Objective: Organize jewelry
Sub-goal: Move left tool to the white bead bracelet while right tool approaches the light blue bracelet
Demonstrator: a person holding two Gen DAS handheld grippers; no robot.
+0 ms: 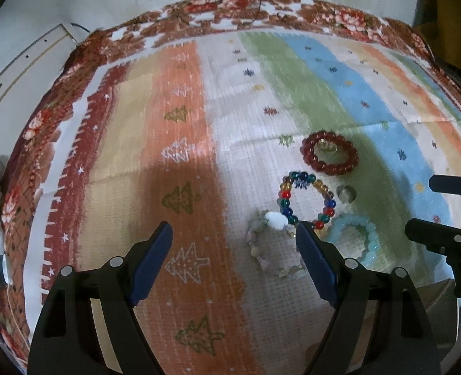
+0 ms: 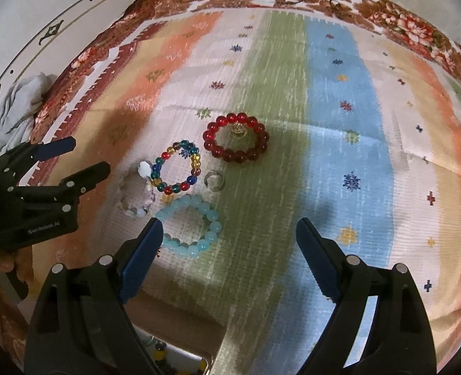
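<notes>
While both tongs are hanging wide open and holding nothing, the right tongs (image 2: 229, 234) are sitting nearest the pale blue bracelet (image 2: 189, 226), so that looks like the one to pick first. Going slowly and pinching just one side of the beads should help. To its left, the left tongs (image 2: 89, 157) are waiting by the white bracelet (image 2: 135, 192). A little farther is lying the many-colored bracelet (image 2: 176, 172), then the small clear ring (image 2: 215, 181), and farthest the red bracelet (image 2: 235, 137), all on the striped cloth (image 2: 340, 125).

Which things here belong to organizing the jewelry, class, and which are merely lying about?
Job: red bracelet, multicolour bracelet, pale blue bracelet, whitish bracelet, small ring.

Lying about: striped cloth, grey rag.
</notes>
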